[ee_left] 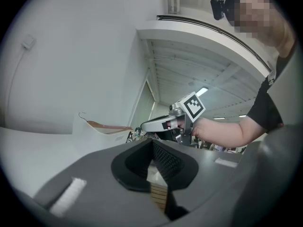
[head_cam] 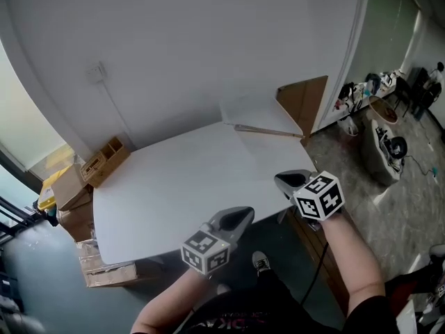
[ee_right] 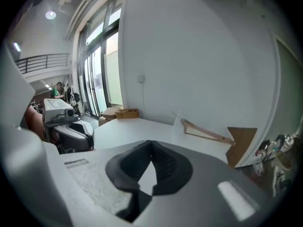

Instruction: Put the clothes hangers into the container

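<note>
The desk [head_cam: 174,179] carries one white container [head_cam: 250,110] at its far right corner. One wooden clothes hanger [head_cam: 268,131] appears to rest in that container, with its bar and hook showing at the rim. The left hand-held gripper [head_cam: 249,213] and the right hand-held gripper [head_cam: 279,178] both sit at the near edge of the desk, well apart from the container. Each has its jaws together with nothing between them. No other hanger is visible on the desk. Judgement: the placing step appears complete. The next move calls for confirming that the hanger is seated fully inside, and for locating any remaining hanger outside these views
</note>
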The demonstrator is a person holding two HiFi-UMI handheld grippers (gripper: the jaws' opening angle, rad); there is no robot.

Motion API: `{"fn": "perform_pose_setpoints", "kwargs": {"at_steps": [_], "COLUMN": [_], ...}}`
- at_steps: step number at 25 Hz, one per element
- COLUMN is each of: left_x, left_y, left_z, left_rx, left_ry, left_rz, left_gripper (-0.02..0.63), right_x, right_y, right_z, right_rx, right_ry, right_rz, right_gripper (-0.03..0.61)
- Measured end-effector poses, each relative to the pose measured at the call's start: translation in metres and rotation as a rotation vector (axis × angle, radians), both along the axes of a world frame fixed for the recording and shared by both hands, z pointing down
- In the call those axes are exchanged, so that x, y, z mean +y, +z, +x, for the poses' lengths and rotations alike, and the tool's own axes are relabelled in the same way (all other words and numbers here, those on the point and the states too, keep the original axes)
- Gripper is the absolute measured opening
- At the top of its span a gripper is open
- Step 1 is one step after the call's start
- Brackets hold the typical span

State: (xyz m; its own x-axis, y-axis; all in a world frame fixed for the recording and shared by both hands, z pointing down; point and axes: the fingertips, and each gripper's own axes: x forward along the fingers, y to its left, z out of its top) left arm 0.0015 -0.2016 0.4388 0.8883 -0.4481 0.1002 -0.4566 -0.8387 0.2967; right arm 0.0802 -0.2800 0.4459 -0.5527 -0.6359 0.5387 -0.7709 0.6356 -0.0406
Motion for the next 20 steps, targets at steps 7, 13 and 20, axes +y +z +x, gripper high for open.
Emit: {"fn": "perform_pose_setpoints", "kwargs": {"at_steps": [7,13,20], "left_x": [0.053,0.094,0.139], "left_y": [0.008,0.022,0.031], "left_z": [-0.033,-0.052,-0.056], "left_rx": [0.009,0.006,-0.009], "left_ry": [0.015,0.023,-0.011], "left_rz": [-0.021,-0.056,-0.080], "left_gripper": [0.004,0.004,0.003], "right_x": [0.084,0.153,0.216], "right_y": [0.001,0.020,0.037], "right_z": [-0.055,-0.089,-0.089], "right_rx": [-0.196,-0.274,-0.359], "right_ry": [0.024,0.016,0.034], "right_rz": [0.021,-0.023,-0.087], "right_gripper": [0.002,0.002,0.002]}}
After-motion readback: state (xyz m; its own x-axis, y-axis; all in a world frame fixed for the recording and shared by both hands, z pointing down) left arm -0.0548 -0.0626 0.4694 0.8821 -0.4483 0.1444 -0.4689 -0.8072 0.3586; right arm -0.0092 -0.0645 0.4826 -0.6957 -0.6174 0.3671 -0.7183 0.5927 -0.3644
